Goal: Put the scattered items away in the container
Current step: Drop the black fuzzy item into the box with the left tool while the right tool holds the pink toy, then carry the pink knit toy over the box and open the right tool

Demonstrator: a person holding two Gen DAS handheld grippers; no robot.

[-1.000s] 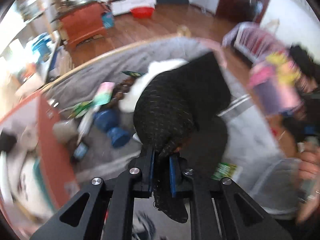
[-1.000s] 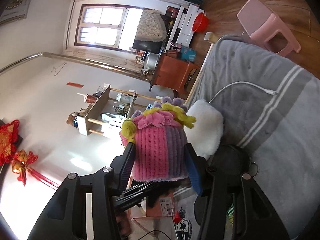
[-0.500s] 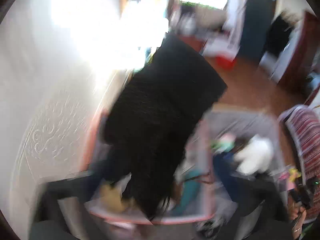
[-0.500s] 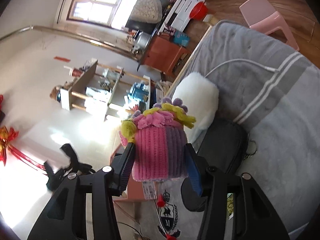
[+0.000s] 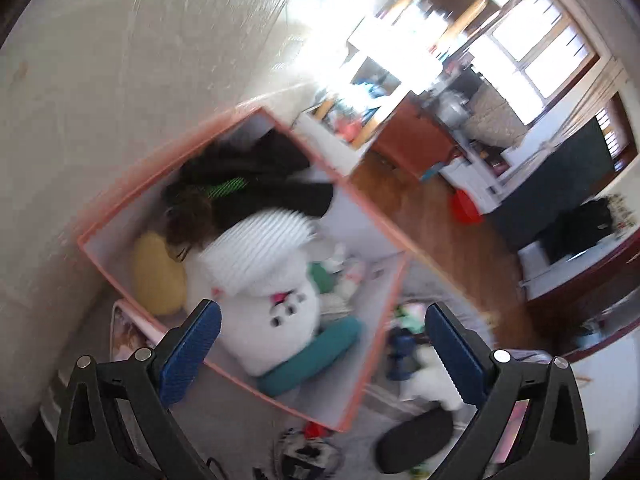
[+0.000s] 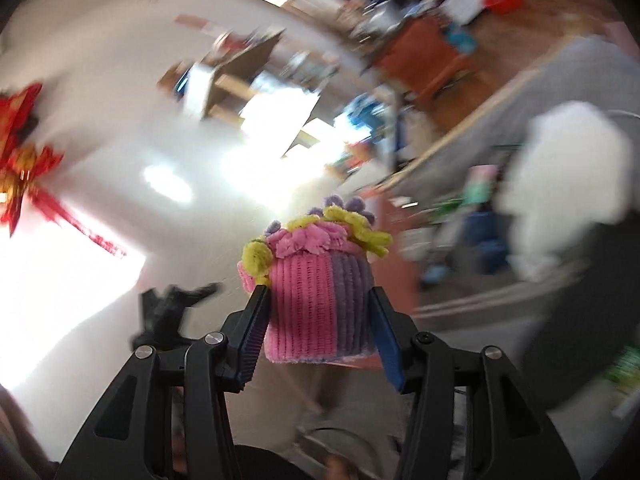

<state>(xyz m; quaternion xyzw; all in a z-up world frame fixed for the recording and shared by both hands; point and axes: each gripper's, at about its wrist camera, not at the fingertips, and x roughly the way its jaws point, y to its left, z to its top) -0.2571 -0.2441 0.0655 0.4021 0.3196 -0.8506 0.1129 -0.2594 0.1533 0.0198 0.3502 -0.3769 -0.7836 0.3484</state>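
My left gripper [image 5: 320,344] is open and empty above a pink-rimmed container [image 5: 384,320] on the grey bed. Inside lie a black knitted garment [image 5: 256,176], a white plush toy [image 5: 272,304], a yellow cushion [image 5: 156,276] and a teal item [image 5: 312,356]. My right gripper [image 6: 320,336] is shut on a pink and purple knitted hat [image 6: 316,296] with yellow and purple trim, held up in the air. The right wrist view is blurred by motion.
Loose items lie on the bed right of the container: blue dumbbells [image 5: 400,352], a white fluffy thing [image 5: 436,384] and a black pouch [image 5: 412,444]. The white fluffy thing [image 6: 560,176] also shows in the right wrist view. A white wall [image 5: 120,80] stands behind the container.
My left gripper carried the black garment from the bed to the container, opened and let it go; it now lies inside. My right gripper swung left with the hat.
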